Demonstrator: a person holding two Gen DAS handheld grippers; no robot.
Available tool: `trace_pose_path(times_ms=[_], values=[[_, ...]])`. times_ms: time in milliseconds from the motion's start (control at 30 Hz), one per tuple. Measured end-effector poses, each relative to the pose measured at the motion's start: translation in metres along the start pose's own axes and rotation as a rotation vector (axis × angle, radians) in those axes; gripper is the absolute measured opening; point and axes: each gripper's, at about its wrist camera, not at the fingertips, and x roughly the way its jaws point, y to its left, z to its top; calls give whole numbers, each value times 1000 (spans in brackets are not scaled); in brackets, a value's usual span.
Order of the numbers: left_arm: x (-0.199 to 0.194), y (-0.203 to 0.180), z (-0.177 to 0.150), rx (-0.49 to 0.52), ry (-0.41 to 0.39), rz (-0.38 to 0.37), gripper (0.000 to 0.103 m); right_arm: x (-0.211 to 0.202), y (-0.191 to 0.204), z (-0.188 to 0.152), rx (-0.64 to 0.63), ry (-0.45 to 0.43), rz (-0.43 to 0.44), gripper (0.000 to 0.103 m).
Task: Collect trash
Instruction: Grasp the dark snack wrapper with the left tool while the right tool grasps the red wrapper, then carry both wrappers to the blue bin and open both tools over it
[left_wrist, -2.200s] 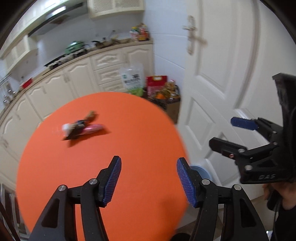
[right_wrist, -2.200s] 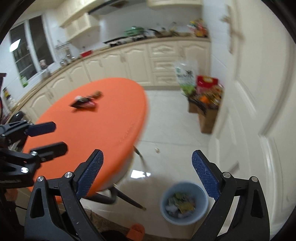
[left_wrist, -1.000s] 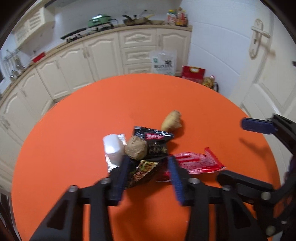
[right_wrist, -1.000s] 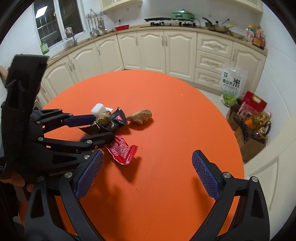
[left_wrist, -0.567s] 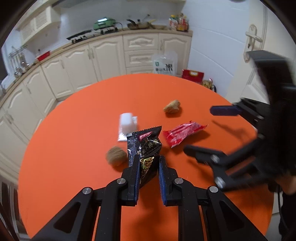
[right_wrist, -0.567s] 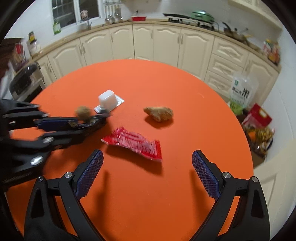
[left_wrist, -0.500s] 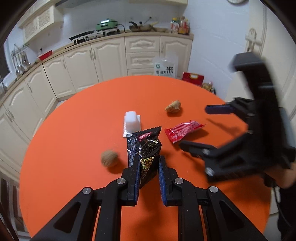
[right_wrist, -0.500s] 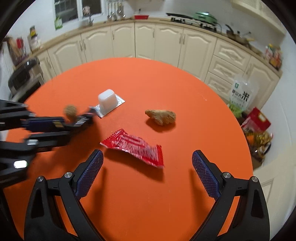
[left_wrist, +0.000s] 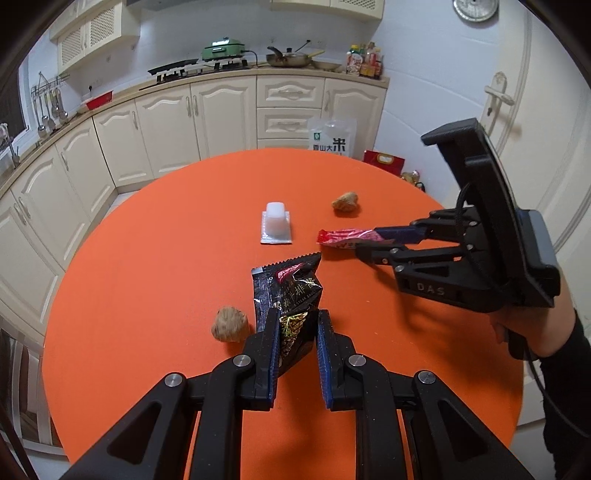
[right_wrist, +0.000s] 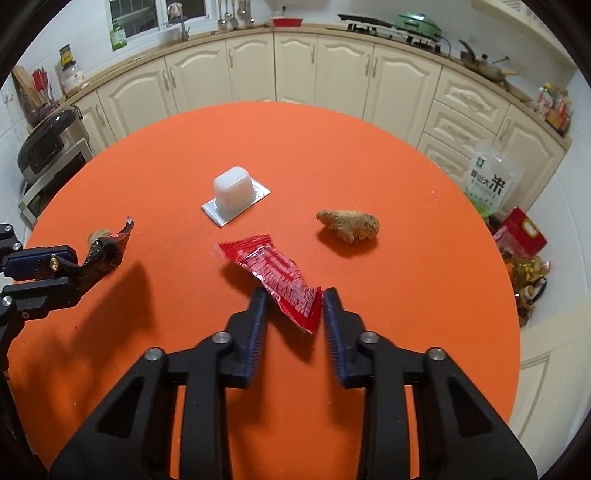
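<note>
Left gripper (left_wrist: 295, 332) first: its jaws are pinched tight on the lower end of a black sachet (left_wrist: 291, 291), which stands up off the orange table (left_wrist: 147, 258), so that piece looks secured. Right gripper (right_wrist: 293, 306) is the busy one, jaws only part closed, one either side of the near end of a red wrapper (right_wrist: 277, 269); there's a gap showing on each side, so I can't call it gripped. This looks like the grab stage, one wrapper in hand and the second about to be taken. Just beside the left gripper sits a brown lump (left_wrist: 229, 325), loose on the table. Further out, a white tub (right_wrist: 234, 192) rests upside down on its foil lid, and off to the right lies a ginger-like root (right_wrist: 349, 225), both well apart from either gripper. No bin shows from here. The next move, I'd say, calls for the right jaws to close fully on the thin red film and lift gently, since it could slide out.
</note>
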Motion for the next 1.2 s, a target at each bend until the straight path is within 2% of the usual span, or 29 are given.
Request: trace_pose_path(times_ms=[233,367,633,667,733,767,800,867,933,1000,1133,1200], values=[[-20,-14,-14,13,-2,0,14,-28,6,-18,42,-47,52,19],[-38,-29,-27,30,-11,9,15,-53,14,-33,46,-69,82,9],[-70,-55,-61,32,-15,-12,15,-85,36,-85,38,-38,113,9],[-72,-57,-64,31,-14,-14,15,-86,38,-90,33,-39,98,11],[-78,-61,-74,29,-7,-20,15,-84,39,-98,37,-33,87,30],[-79,-61,-77,28,-4,-21,15,-83,42,-101,37,-32,83,48],[-83,-62,-81,26,-1,-21,15,-83,45,-103,37,-35,82,52],[-88,-61,-85,19,0,-19,15,-82,50,-105,29,-41,94,51],[-94,-59,-90,9,2,-18,15,-82,55,-101,4,-55,61,51],[-96,-59,-92,7,5,-15,15,-79,60,-94,-15,-67,52,59],[-96,-59,-94,2,17,-12,15,-65,66,-84,-17,-56,74,59],[-96,-60,-94,3,20,-11,15,-56,66,-85,-9,-32,84,55]])
